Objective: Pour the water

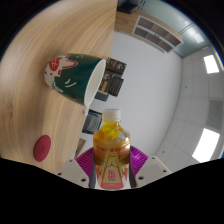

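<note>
The gripper [112, 160] pinches a yellow-capped bottle [112, 150] between its purple pads [141, 157], the mouth just beside the green cup [77, 77] on the wooden table [40, 40]. The cap apparently stays on, so nothing would pour; tilted this steeply, the bottle could slip.

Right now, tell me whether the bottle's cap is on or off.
On. The bottle, held between the gripper's fingers, shows a white cap on its neck, pointing toward the cup.
</note>
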{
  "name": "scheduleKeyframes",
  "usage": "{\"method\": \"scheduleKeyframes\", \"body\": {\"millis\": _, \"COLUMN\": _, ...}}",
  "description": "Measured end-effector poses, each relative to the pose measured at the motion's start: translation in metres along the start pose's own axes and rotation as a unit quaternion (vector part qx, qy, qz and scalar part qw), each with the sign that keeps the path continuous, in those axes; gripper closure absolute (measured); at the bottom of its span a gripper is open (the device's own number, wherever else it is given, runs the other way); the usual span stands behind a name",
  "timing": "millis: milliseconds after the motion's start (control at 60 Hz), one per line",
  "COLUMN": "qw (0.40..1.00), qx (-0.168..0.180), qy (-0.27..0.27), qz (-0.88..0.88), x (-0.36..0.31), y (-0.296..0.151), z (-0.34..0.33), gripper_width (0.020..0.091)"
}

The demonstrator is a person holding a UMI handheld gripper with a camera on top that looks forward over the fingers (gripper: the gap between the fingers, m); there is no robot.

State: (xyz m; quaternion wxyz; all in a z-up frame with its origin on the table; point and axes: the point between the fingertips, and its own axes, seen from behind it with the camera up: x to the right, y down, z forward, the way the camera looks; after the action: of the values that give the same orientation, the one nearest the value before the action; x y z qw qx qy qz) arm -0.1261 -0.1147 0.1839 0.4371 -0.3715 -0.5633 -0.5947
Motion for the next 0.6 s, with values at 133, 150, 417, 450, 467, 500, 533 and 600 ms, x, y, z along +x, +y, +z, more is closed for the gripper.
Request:
{"method": "scheduleKeyframes", "body": {"millis": 133, "qw": 0.997, "qx": 0.015, "qy": 0.007, "qz": -0.081, "x": -0.002, "y": -0.013, "z": 0.006, "gripper_width": 0.0638}}
{"method": "scheduleKeyframes", "body": {"millis": 150, "qw": 0.996, "qx": 0.018, "qy": 0.007, "qz": -0.087, "x": -0.002, "y": -0.014, "z": 0.006, "gripper_width": 0.0636}}
{"method": "scheduleKeyframes", "body": {"millis": 417, "qw": 0.999, "qx": 0.010, "qy": 0.003, "qz": 0.052, "x": 0.012, "y": 0.004, "z": 0.008, "gripper_width": 0.0635}}
{"method": "scheduleKeyframes", "body": {"millis": 450, "qw": 0.993, "qx": 0.000, "qy": -0.001, "qz": 0.119, "x": 0.013, "y": 0.014, "z": 0.009, "gripper_width": 0.0636}}
{"method": "scheduleKeyframes", "body": {"millis": 467, "qw": 0.987, "qx": -0.005, "qy": -0.005, "qz": 0.158, "x": 0.012, "y": 0.019, "z": 0.010, "gripper_width": 0.0636}}
{"method": "scheduleKeyframes", "body": {"millis": 500, "qw": 0.970, "qx": -0.013, "qy": -0.013, "qz": 0.241, "x": 0.009, "y": 0.027, "z": 0.011, "gripper_width": 0.0635}}
{"method": "scheduleKeyframes", "body": {"millis": 533, "qw": 0.946, "qx": -0.020, "qy": -0.018, "qz": 0.324, "x": 0.004, "y": 0.035, "z": 0.011, "gripper_width": 0.0631}}
{"method": "scheduleKeyframes", "body": {"millis": 600, "qw": 0.867, "qx": -0.036, "qy": -0.039, "qz": 0.495, "x": -0.012, "y": 0.046, "z": 0.010, "gripper_width": 0.0633}}
